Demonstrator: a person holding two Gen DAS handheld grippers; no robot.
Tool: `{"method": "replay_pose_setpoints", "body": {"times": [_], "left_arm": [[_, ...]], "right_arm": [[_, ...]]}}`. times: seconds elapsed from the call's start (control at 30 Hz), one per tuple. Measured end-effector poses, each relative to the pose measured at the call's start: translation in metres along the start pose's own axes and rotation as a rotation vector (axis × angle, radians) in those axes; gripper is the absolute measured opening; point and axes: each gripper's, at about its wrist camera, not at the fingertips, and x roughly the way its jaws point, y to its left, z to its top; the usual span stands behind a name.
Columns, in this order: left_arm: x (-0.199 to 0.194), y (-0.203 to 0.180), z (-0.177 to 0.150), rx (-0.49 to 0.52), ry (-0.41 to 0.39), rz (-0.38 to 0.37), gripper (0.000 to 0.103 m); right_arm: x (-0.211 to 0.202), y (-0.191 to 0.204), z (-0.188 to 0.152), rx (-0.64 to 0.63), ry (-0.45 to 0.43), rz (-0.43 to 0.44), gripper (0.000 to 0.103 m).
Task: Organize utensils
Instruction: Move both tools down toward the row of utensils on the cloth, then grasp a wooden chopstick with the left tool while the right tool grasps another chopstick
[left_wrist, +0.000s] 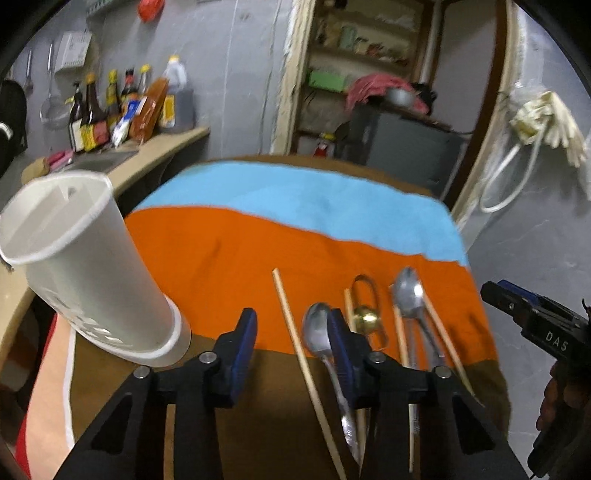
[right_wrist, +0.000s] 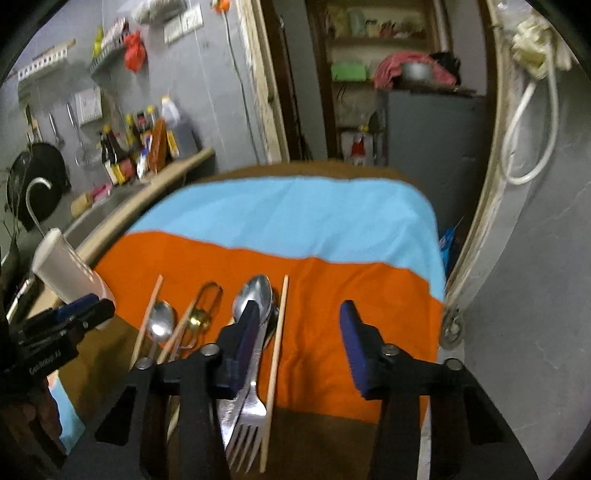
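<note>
Two hand-held grippers hover over a cloth-covered worktop (left_wrist: 258, 236), the left gripper (left_wrist: 291, 332) and right gripper (right_wrist: 299, 332) both parted and grasping nothing. Spoons (left_wrist: 317, 332), chopsticks (left_wrist: 295, 343) and a fork (right_wrist: 245, 421) lie side by side on the cloth, near a white holder (left_wrist: 74, 258) at left.
</note>
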Motion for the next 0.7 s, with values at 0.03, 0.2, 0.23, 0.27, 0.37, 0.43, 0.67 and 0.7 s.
{"method": "replay_pose_setpoints", "body": {"times": [0.03,0.2,0.23,0.27,0.37,0.43,0.67,0.7], "left_arm": [[0.005,0.001,-0.001,-0.006,0.013,0.005,0.031],[0.026,0.004,-0.004,-0.033,0.079,0.018,0.026],[0.029,0.004,-0.004,-0.035,0.091,0.017,0.026],[0.032,0.003,-0.004,-0.036,0.104,0.01,0.025],[0.041,0.004,-0.004,-0.02,0.132,-0.024,0.02],[0.042,0.002,-0.004,-0.004,0.136,-0.028,0.018],[0.051,0.003,0.004,0.019,0.212,-0.058,0.017],[0.052,0.003,0.005,0.021,0.224,-0.061,0.017]], "right_arm": [[0.006,-0.001,-0.001,0.0,0.016,0.006,0.035],[0.04,0.002,-0.008,-0.004,0.091,0.042,0.026],[0.044,0.003,-0.009,-0.008,0.102,0.043,0.024],[0.049,0.004,-0.01,-0.013,0.115,0.045,0.022],[0.06,0.007,-0.012,-0.028,0.153,0.049,0.02],[0.064,0.008,-0.013,-0.04,0.183,0.051,0.019],[0.066,0.013,-0.012,-0.067,0.267,0.051,0.019],[0.068,0.017,-0.012,-0.078,0.297,0.05,0.019]]}}
